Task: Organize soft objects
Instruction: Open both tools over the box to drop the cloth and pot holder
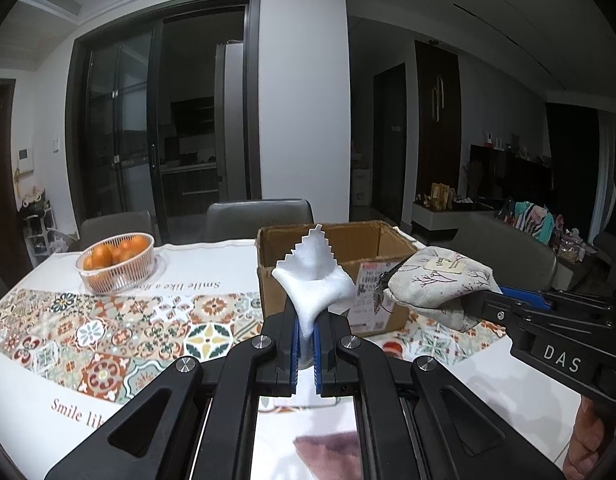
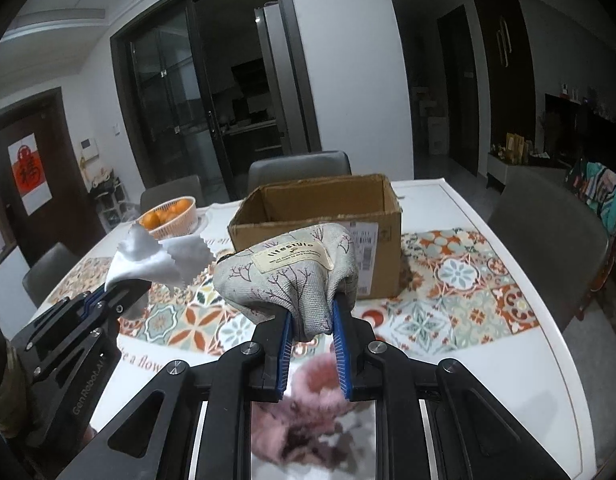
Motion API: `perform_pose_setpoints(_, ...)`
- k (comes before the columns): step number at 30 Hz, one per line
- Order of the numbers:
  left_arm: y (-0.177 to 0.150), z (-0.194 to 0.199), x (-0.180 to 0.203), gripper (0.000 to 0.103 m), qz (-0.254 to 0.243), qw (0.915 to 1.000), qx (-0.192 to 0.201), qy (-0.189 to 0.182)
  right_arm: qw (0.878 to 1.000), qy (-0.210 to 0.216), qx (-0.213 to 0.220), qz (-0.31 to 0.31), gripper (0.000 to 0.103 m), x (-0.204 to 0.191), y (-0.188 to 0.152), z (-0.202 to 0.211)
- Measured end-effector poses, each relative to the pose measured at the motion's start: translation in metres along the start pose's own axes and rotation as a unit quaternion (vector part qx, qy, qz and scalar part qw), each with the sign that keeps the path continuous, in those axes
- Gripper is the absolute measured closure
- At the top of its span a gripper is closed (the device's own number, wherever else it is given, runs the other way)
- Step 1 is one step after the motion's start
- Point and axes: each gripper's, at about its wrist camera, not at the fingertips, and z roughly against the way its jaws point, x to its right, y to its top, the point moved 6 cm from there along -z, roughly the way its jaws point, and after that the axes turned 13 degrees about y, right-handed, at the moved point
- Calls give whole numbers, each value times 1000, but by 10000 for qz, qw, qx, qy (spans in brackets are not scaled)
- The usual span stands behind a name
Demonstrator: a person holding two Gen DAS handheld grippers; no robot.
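Observation:
My left gripper (image 1: 307, 322) is shut on a white cloth with zigzag edges (image 1: 314, 280), held above the table in front of an open cardboard box (image 1: 336, 240). The cloth also shows at the left of the right wrist view (image 2: 148, 260). My right gripper (image 2: 311, 316) is shut on a grey fabric pouch with a branch print and a "lifestyle" label (image 2: 292, 272), held just before the box (image 2: 320, 208). The pouch also shows at the right of the left wrist view (image 1: 440, 280). A pink fluffy item (image 2: 308, 392) lies on the table below the right gripper.
A basket of oranges (image 1: 116, 262) stands at the table's far left. The table (image 1: 68, 360) has a patterned tile-print runner. Grey chairs (image 1: 260, 216) stand along the far side, and another chair (image 2: 544, 232) stands on the right.

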Motion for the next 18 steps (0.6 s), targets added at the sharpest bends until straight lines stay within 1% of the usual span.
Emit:
perform_pose_setpoints(13, 40, -42, 9, 96, -96, 9999, 128, 15, 9999, 13, 143, -18, 82, 19, 46, -28)
perform_pose_setpoints(18, 48, -64, 16, 96, -126, 9999, 84, -73, 9999, 5, 171, -24, 82, 26, 58, -38)
